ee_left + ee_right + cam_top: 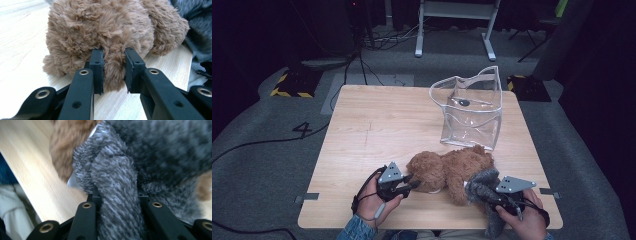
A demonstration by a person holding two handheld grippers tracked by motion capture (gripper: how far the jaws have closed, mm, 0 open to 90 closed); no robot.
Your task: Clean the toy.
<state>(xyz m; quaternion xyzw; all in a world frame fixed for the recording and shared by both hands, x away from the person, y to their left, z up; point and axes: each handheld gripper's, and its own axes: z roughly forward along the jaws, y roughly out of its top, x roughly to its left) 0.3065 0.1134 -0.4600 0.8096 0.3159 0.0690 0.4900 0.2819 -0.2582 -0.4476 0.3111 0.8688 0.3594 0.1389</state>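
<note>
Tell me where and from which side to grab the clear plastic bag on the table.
Grip the clear plastic bag by its top rim or the handle loop at the far right, coming down from above. It stands upright with its mouth open, so the thin rim is exposed, while the smooth, flat walls would likely slip. The teddy bear crowds its near side.

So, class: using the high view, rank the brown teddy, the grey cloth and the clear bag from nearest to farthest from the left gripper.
1. Brown teddy: pinched in the left gripper.
2. Grey cloth: to the right, beyond the teddy.
3. Clear bag: far side of the table, right.
</note>
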